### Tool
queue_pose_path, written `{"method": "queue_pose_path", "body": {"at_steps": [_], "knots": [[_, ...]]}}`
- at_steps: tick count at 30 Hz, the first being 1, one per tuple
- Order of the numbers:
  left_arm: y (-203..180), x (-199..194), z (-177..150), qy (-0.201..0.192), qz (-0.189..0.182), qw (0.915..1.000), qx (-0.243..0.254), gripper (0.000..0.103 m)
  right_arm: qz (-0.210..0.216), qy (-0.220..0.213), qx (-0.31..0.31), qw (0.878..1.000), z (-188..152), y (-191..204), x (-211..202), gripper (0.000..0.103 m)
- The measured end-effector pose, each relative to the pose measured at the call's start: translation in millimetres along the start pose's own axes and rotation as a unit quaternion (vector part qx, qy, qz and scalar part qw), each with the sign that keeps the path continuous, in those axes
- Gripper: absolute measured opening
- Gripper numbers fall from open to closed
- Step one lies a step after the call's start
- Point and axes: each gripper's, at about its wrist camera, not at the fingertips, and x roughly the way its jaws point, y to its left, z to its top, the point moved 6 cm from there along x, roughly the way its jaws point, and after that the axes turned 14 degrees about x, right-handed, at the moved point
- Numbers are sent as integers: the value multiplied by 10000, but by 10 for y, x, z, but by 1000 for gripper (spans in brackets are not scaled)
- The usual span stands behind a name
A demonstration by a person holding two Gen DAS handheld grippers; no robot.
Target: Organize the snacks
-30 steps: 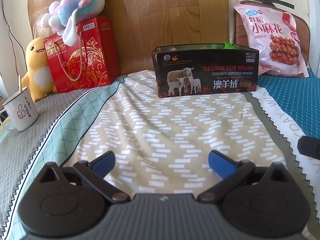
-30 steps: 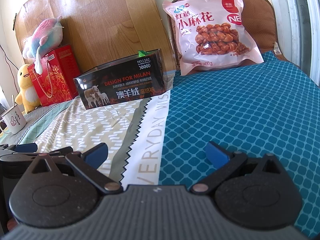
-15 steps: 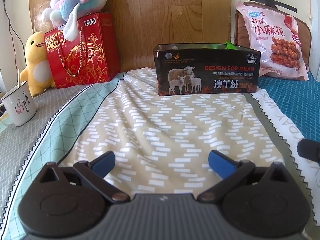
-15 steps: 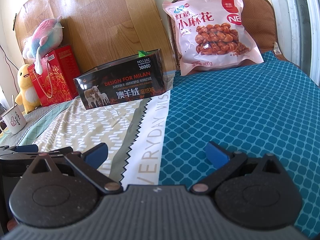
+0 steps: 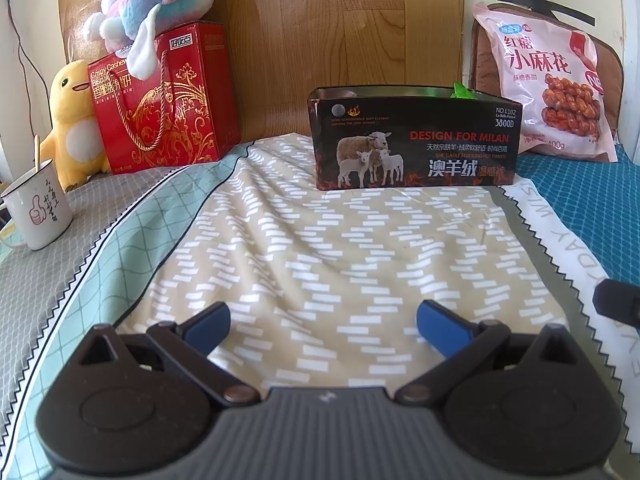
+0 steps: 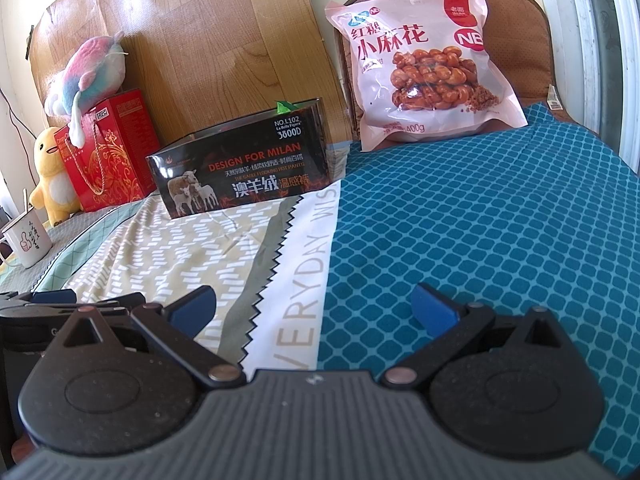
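you are holding left gripper [image 5: 322, 322] and right gripper [image 6: 314, 310] low over bed [image 6: 500, 220], fingers wide, gripping nothing. snack bag [image 6: 424, 64] is leaning on cushion [image 6: 516, 28], beside open black box [image 6: 244, 168]. something green is poking out of box. bag likely waiting to go in.

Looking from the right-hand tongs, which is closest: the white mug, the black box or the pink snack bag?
1. White mug, far left, nearest the right tongs.
2. Black box, middle left.
3. Pink snack bag, at the back, right.
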Motion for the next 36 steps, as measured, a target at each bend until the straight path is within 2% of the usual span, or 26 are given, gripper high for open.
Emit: {"method": "queue_pose_path", "body": {"at_steps": [9,14,23,29,33,36], "knots": [[1,3,3,11,-18,10000,-9,103,3,-2,3,10000,0,-1,1,103],[63,32,-23,59,-293,9993,-204,103,8,-2,7,10000,2,-8,5,103],[67,32,-12,160,-348,9991,-160,103,40,-24,59,10000,14,-6,-15,103],[71,-79,28,194,16,9998,28,103,214,-257,19,9994,0,21,-116,103],[128,-211,97,97,103,9999,61,103,193,-313,-85,9993,-16,90,-172,103],[170,-305,142,38,184,9998,49,103,340,-295,-110,9989,-19,180,-246,103]]}}
